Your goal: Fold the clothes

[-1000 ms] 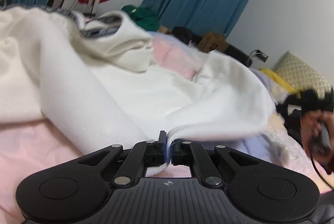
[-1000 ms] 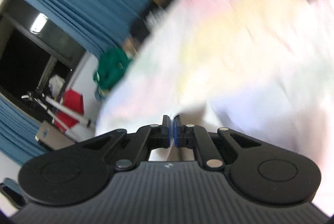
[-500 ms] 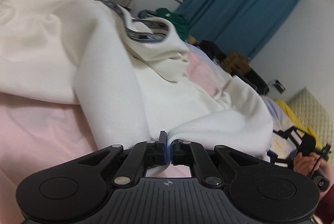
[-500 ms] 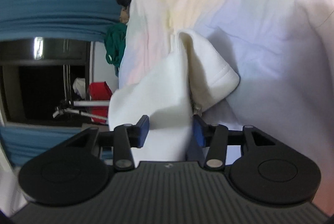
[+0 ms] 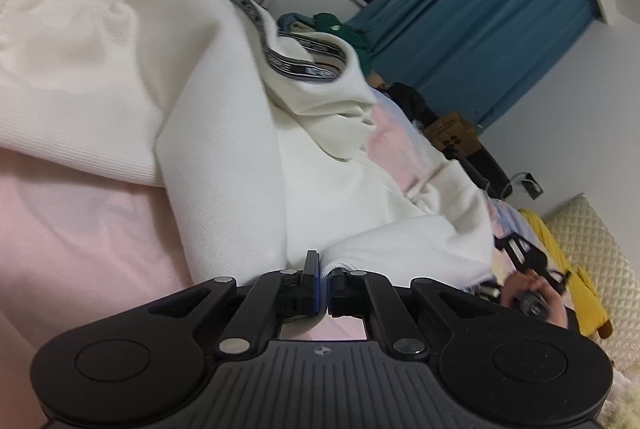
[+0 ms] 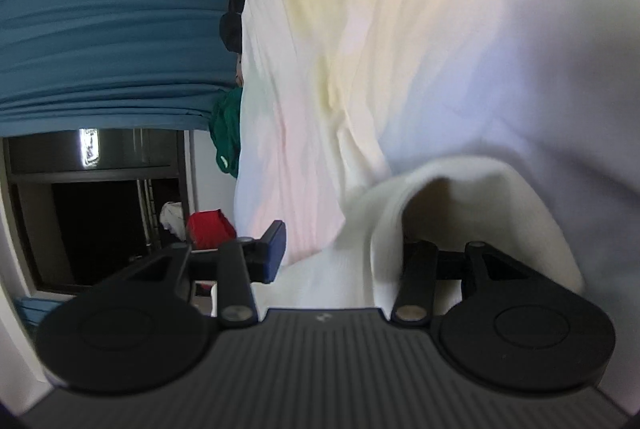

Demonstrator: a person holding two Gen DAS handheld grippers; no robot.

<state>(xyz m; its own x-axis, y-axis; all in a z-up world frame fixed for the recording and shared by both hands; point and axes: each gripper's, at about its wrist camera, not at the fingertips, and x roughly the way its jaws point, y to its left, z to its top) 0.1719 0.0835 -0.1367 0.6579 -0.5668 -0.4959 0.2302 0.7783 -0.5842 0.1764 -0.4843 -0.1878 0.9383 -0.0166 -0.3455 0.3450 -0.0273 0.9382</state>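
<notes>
Only the left view shows the collar (image 5: pixel 308 63); left tongs (image 5: pixel 324 279) pinch the white sweatshirt (image 5: pixel 224 133), right tongs (image 6: pixel 340 249) gape wide around its fold.

On my right claw (image 6: pixel 344 249), a fold of the white garment (image 6: pixel 460 197) drapes over one finger, so I can't see its pad. The bedsheet (image 6: pixel 380 29) beyond is smeared with blur, its pattern unreadable. In the left view, the garment (image 5: pixel 224 133) runs off the top-left edge and blurs toward its far end. The person's hand (image 5: pixel 532 299) at the right is small and partly covered by black gear.
</notes>
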